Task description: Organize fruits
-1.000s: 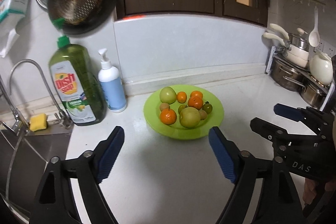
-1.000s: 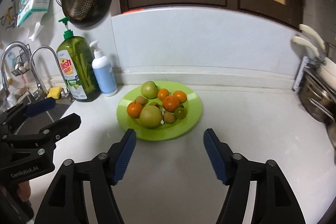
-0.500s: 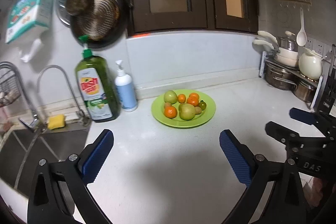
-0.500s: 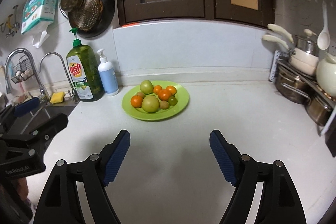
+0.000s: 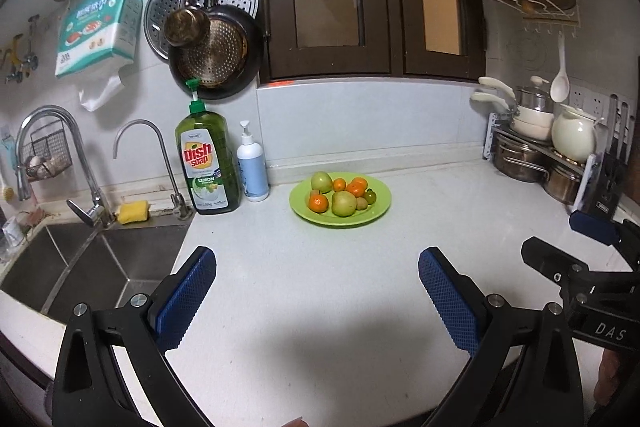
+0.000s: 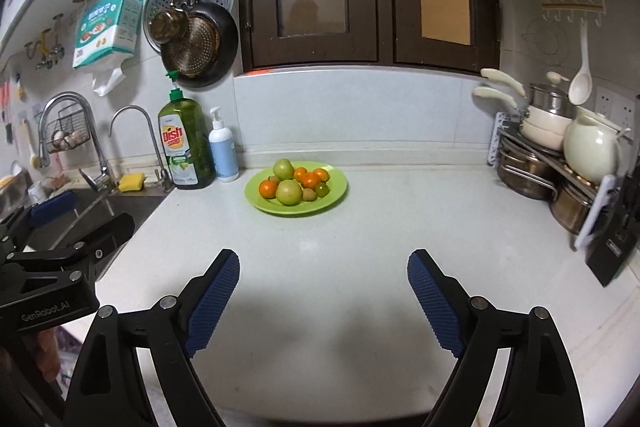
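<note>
A green plate [image 5: 378, 211] [image 6: 338, 193] stands near the back of the white counter and holds several fruits: two green apples [image 5: 343, 203] [image 6: 288, 192], several oranges [image 5: 318, 203] [image 6: 267, 189], small brownish fruits and a dark green one. My left gripper [image 5: 316, 291] is open and empty, well in front of the plate. My right gripper [image 6: 323, 287] is open and empty, also well short of the plate. Each gripper shows at the edge of the other's view: the right one [image 5: 568, 243], the left one [image 6: 84, 217].
A sink [image 5: 80, 267] with two taps is at the left, with a yellow sponge [image 5: 133, 211], a green dish soap bottle [image 5: 207, 163] and a white pump bottle [image 5: 252, 171] behind it. Pots and a white kettle [image 5: 574, 135] sit on a rack at the right. Pans hang on the wall.
Both grippers have pulled back from the plate toward the counter's front edge, so the plate looks smaller and farther. Both stay open and empty.
</note>
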Tool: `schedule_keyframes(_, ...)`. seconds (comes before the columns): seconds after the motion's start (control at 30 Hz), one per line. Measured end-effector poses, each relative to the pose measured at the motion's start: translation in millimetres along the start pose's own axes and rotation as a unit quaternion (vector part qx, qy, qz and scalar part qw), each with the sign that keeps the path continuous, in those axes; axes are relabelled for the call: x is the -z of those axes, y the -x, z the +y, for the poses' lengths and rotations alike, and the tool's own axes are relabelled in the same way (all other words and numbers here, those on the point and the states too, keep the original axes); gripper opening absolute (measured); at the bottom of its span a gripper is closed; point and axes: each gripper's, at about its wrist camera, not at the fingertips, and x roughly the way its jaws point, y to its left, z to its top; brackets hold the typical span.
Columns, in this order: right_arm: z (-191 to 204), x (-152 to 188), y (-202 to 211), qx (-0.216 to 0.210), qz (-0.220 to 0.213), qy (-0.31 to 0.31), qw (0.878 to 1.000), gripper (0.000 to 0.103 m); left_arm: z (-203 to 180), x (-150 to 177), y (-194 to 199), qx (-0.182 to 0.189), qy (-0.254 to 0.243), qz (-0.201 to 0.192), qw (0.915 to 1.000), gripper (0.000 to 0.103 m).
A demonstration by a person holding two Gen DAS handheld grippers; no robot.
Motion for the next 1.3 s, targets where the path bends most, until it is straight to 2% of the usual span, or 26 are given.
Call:
schedule_keyframes(0.4,2,22,46,-0.001,-0.008,0.001,1.000,0.087,-3,19,48,-0.006,0.005,-0.011,0.9999,0.103)
schedule_keyframes(1.3,0,38,64,-0.013,-0.001,0.003,1.000,0.087,-10,32,69,-0.006,0.001,-0.018,0.9998,0.103)
